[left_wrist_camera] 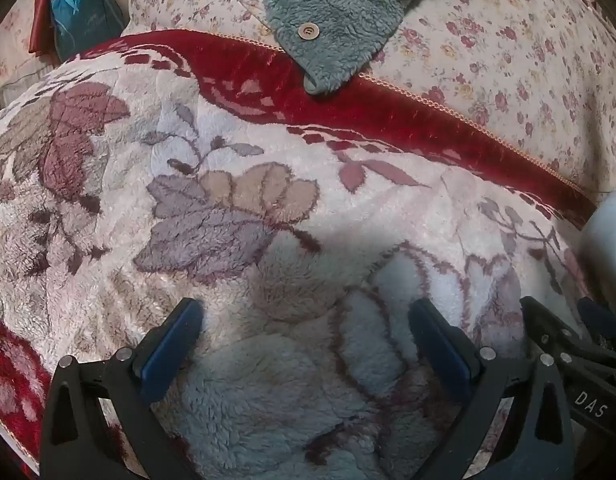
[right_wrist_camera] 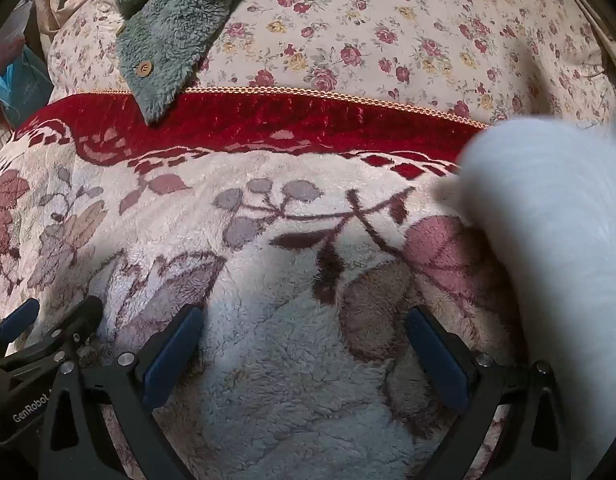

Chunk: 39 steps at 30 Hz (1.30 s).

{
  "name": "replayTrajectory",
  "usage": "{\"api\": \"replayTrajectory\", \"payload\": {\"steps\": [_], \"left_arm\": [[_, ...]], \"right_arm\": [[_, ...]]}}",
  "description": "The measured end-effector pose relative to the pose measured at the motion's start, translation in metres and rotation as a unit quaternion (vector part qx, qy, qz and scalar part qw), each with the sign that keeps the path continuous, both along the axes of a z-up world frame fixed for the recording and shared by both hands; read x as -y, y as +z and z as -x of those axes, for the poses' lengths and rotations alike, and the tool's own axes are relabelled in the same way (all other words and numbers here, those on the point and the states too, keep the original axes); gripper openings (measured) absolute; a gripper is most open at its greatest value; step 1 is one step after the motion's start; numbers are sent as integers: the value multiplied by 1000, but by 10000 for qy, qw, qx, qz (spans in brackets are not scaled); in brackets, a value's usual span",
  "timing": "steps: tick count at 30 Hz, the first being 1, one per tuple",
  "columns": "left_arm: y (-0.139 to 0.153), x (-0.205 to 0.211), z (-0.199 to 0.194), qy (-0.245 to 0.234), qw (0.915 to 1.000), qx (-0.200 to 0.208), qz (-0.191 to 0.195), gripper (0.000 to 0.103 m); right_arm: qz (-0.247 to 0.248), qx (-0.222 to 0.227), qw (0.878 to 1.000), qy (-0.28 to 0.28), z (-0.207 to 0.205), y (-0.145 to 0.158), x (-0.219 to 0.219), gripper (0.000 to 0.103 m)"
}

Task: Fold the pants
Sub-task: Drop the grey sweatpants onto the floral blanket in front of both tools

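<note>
Both grippers hang released over the blanket [left_wrist_camera: 235, 208], the left gripper [left_wrist_camera: 305, 344] and right gripper [right_wrist_camera: 303, 344] side by side, jaws wide and empty. The likely pants [right_wrist_camera: 548, 240], a pale fluffy roll, lie at the blanket's right edge, blurred. A careless grab could catch blanket pile with them. A teal fleece [left_wrist_camera: 340, 20] overlaps the blanket's red border; beyond lies a floral quilt [right_wrist_camera: 388, 40].

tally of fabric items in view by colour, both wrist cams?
Teal-grey: 1, fleece garment with wooden buttons
Red and cream: 1, plush blanket
Rose print: 1, floral bedding
White: 1, fluffy fabric, blurred, identity unclear
Total: 4
</note>
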State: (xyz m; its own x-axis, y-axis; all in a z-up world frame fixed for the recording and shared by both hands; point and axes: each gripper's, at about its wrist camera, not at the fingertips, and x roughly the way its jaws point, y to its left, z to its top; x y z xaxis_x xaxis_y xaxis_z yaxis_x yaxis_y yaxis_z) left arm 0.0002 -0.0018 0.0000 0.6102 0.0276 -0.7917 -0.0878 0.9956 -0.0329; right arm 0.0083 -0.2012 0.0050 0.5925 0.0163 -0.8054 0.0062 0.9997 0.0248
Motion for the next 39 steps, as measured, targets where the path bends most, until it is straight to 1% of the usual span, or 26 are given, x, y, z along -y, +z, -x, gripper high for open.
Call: {"api": "replayTrajectory", "payload": {"steps": [1, 39], "left_arm": [[0, -2, 0, 1, 10000, -2, 97, 103], [0, -2, 0, 1, 9999, 5, 111, 103]], "right_arm": [[-33, 4, 10000, 0, 0, 0, 0, 103], [-28, -4, 10000, -1, 1, 2, -1, 103]]}}
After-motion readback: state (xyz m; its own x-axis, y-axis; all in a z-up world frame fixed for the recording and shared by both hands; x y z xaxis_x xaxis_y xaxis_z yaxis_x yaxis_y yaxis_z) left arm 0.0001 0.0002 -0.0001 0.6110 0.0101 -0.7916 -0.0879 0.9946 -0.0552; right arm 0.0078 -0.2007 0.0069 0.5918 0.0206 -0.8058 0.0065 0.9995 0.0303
